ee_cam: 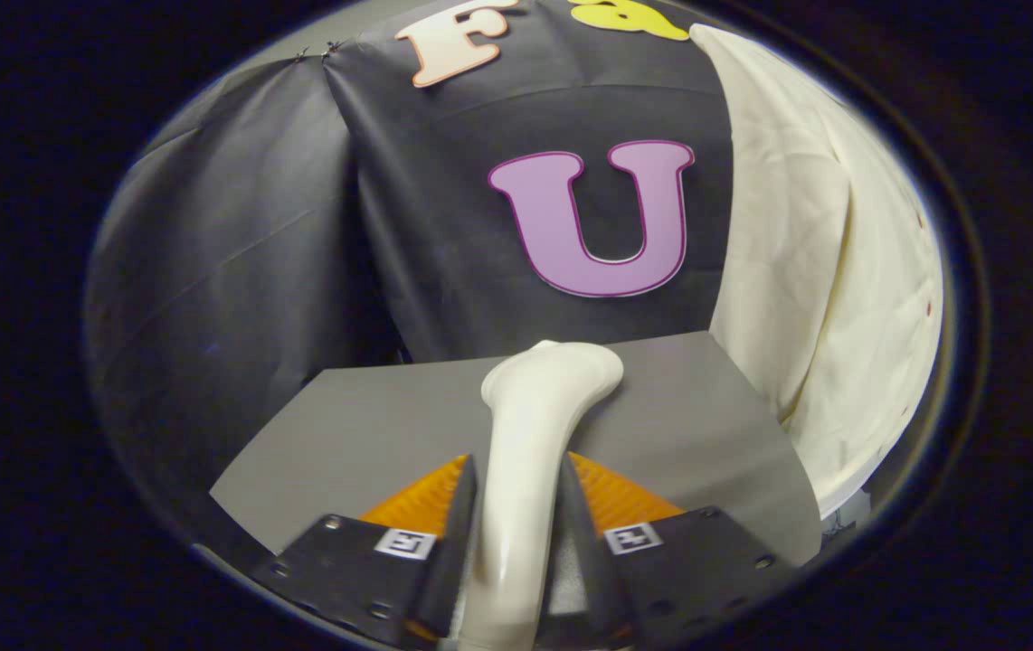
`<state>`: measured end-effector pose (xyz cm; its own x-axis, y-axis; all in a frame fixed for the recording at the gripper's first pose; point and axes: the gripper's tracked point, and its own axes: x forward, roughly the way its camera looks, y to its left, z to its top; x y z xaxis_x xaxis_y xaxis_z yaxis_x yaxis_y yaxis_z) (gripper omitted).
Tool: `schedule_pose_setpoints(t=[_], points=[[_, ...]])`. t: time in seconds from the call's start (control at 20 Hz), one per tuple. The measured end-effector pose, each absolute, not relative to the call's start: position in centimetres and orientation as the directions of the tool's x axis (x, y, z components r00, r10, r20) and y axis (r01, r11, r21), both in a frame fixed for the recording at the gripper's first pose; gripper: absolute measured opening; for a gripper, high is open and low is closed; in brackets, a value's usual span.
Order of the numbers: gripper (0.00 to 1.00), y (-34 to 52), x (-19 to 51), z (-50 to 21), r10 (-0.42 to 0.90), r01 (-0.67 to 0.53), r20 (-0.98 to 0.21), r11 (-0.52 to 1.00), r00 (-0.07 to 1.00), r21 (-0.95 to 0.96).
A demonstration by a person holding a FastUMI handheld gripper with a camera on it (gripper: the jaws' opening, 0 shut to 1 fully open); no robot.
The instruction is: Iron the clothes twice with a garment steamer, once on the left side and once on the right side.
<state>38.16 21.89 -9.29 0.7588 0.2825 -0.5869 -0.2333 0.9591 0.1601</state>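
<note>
The handle of the white garment steamer (530, 452) is clamped between both fingers of the gripper (516, 493). Its head is raised ahead of the fingers, above a grey table (363, 434). A cream garment (824, 280) is seen hanging beyond, to the right, apparently not touched by the steamer head.

The lower end of the garment steamer (530, 452) runs out of view below the gripper (516, 506), so its base cannot be seen. The 2 fingers clamp its handle and cover the handle's sides there. The steamer's head faces away; its steam plate is hidden. The cream garment (829, 271) is cut off above and to the right. The steamer covers part of the grey table (372, 434).
</note>
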Motion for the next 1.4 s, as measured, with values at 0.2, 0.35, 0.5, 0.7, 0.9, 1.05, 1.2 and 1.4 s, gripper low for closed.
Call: schedule_pose_setpoints(t=[0.2,0.35,0.5,0.7,0.9,1.05,1.2,1.4], points=[[0.42,22.3,38.5,-9.8,0.277,-0.228,-0.597,0.961,0.753,0.158],[0.43,22.5,38.3,-9.6,0.261,-0.232,-0.591,0.964,0.763,0.126],[0.45,22.5,36.2,-12.0,0.2,-0.2,-0.691,0.976,0.694,0.082],[0.45,22.3,36.0,-10.4,0.226,-0.249,-0.651,0.967,0.725,0.059],[0.37,22.8,36.5,-9.5,0.318,-0.293,-0.582,0.946,0.748,0.139],[0.34,20.9,37.2,-6.2,0.305,-0.303,-0.49,0.949,0.817,0.086],[0.33,17.8,36.1,-1.4,0.301,-0.259,-0.361,0.952,0.883,0.161],[0.33,10.6,33.5,5.9,0.207,-0.145,-0.203,0.947,0.957,0.285]])
